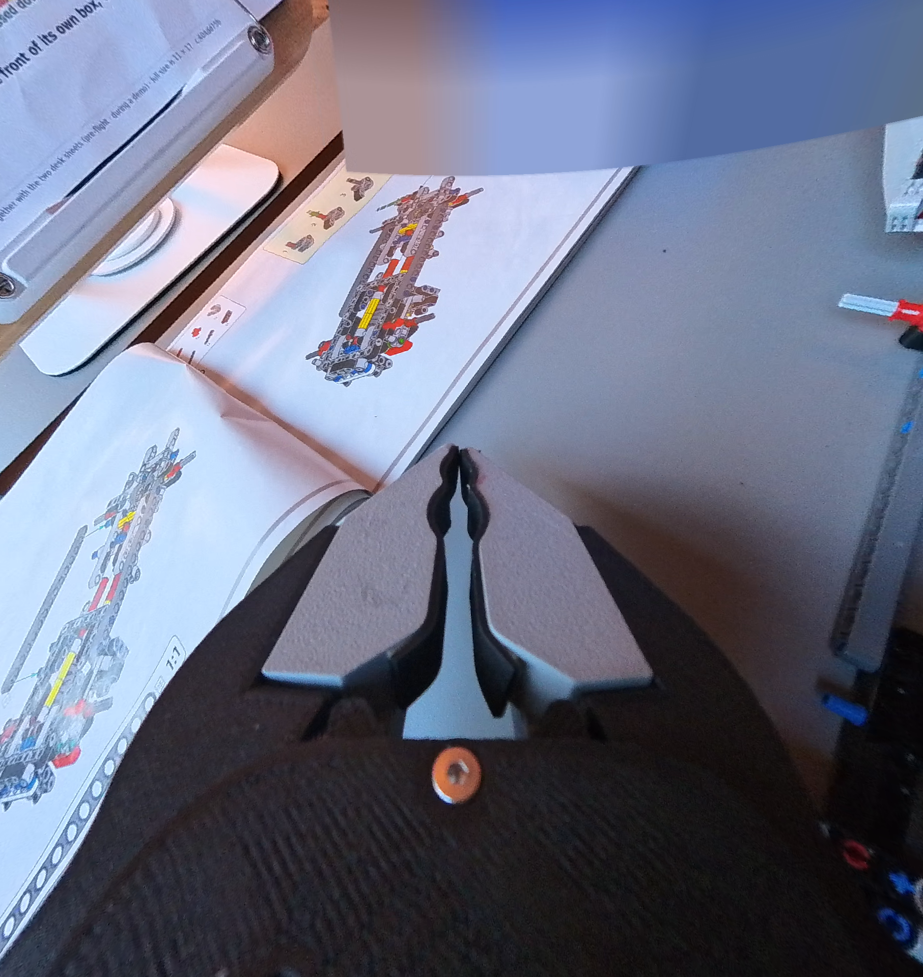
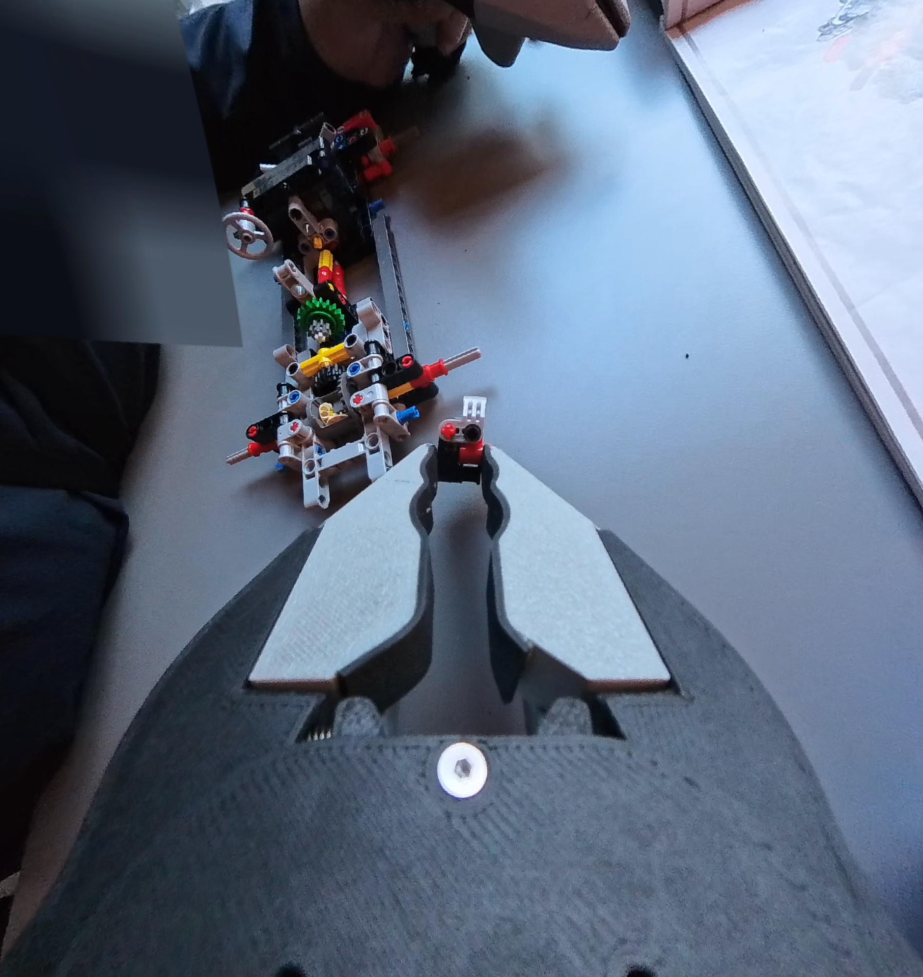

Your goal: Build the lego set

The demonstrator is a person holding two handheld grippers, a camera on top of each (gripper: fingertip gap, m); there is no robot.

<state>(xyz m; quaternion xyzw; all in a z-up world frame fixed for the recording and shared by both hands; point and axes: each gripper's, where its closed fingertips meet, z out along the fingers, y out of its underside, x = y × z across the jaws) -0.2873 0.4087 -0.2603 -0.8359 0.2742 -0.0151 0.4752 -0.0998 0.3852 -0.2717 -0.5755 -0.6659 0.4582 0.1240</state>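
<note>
Tongs: right pair pinching a small black-red-grey piece by its tip just beside the chassis, prone to twist out or knock the build; left pair closed, nothing between them, near the booklet edge.

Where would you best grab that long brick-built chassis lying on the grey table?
Probably across the slim middle of the chassis, near the green gear, closing from above on its two long side beams: they look parallel and flat, while both ends bristle with protruding axles.
</note>
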